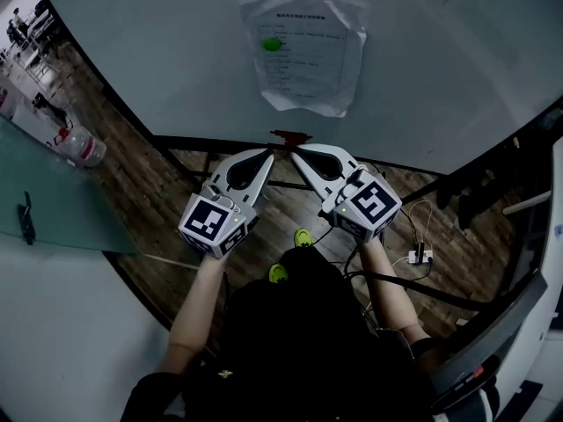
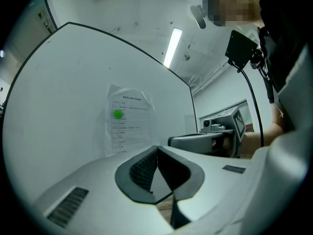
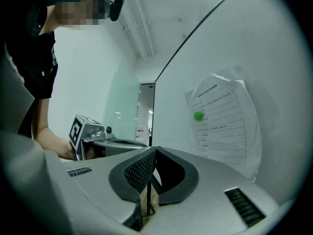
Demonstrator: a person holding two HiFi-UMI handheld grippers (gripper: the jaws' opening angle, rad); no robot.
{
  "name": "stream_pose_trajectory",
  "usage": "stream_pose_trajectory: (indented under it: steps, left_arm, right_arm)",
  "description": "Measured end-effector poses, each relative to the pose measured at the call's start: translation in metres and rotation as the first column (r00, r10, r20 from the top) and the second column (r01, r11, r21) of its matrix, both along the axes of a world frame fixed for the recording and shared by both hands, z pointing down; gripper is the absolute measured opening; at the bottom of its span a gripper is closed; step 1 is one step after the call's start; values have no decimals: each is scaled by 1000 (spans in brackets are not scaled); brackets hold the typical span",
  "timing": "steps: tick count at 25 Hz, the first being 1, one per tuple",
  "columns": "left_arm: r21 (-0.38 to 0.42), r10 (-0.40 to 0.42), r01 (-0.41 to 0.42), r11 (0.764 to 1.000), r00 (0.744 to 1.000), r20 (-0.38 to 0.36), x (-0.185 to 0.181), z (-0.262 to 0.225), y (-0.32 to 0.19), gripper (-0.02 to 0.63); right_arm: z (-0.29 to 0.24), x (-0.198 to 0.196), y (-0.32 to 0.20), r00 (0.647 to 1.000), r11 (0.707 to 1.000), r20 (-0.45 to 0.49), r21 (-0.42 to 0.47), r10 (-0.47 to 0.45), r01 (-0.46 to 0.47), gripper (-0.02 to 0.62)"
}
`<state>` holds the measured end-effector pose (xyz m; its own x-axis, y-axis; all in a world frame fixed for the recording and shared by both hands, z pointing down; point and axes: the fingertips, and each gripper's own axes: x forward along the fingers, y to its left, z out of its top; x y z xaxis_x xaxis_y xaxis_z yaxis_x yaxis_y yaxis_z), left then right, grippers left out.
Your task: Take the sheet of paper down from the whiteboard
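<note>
Both tools are pressed together and empty: left tool (image 1: 269, 153) and right tool (image 1: 294, 155) side by side, low before the whiteboard (image 1: 132, 60). Sheet of paper (image 1: 304, 55) hangs at 12 o'clock under a green magnet (image 1: 271, 45). I'd spread one tool, pinch a loose lower corner and peel gently.

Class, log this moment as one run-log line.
paper: on whiteboard, green dot | left gripper: shut, empty | right gripper: shut, empty
</note>
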<state>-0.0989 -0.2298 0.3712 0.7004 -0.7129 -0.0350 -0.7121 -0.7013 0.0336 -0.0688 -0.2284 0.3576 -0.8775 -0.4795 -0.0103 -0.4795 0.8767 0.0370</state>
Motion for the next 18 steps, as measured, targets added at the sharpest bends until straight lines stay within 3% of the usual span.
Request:
stream_pose_trajectory:
  steps: [6,18]
  left_arm:
    - [60,-37,32,998,995,90,-3,-19,-21,28]
    - [190,-64,31,981,984,169,1,-51,-66,28]
  right_arm:
    - [-15,-6,-20,1000,999,-17,39,-6,6,11]
    - [-36,-14,-59,999,996,-41,85,10,-6,18]
